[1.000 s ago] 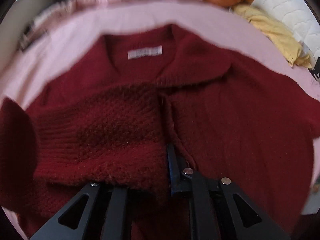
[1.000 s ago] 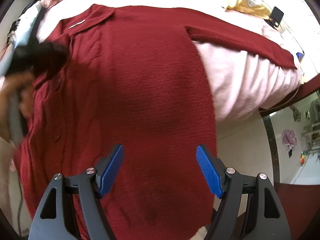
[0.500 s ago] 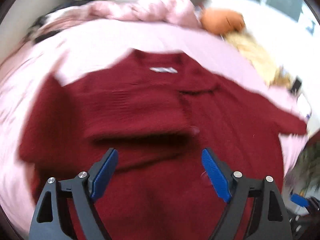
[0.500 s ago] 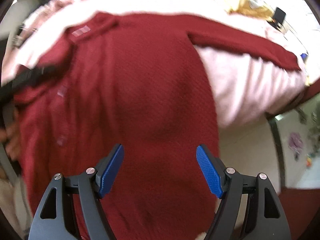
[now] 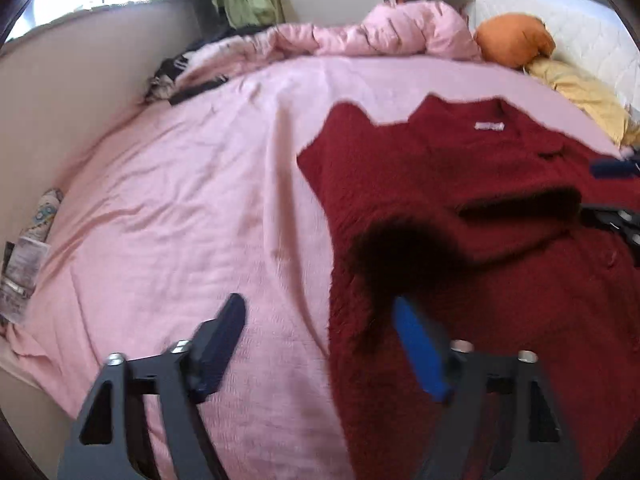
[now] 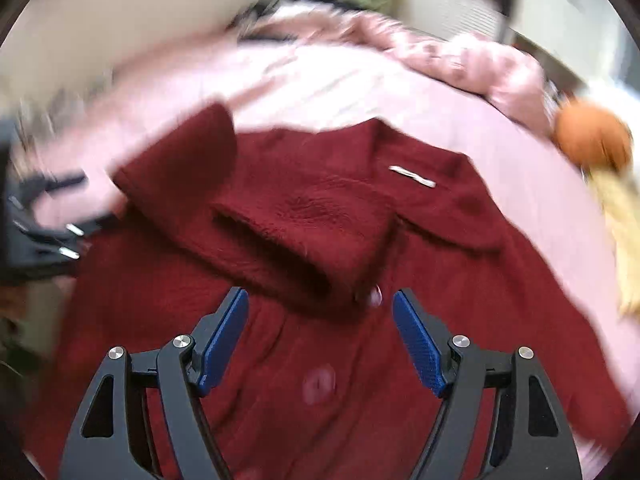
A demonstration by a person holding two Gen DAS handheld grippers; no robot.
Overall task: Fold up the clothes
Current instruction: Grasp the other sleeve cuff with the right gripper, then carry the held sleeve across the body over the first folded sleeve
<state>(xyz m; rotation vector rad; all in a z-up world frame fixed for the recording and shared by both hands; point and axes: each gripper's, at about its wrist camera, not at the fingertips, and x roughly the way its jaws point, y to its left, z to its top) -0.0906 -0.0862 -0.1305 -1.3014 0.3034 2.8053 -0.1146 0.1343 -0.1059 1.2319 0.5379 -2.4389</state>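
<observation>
Right now we hold both tools above the bed (image 5: 168, 184), which carries a dark red knitted cardigan (image 5: 500, 264) on its pink sheet. Our left hand-held gripper (image 5: 320, 344) stands wide and holds nothing; its fingers straddle the garment's left edge, one over bare sheet, the other over red knit. Our right hand-held gripper (image 6: 320, 340) is also spread wide with nothing between its blue pads (image 6: 418, 344), hanging over the button front. The cardigan lies flat with its collar and white label (image 6: 412, 176) toward the far edge of the bed. One sleeve (image 6: 280, 224) is folded inward across the chest, its cuff near the button line. A pale button (image 6: 318, 386) shows between the right tool's fingers. At the far edge sit a crumpled pink quilt (image 5: 384, 32), an orange cushion (image 5: 514, 40) and a yellow cloth (image 5: 580, 96). The right wrist view is blurred.
</observation>
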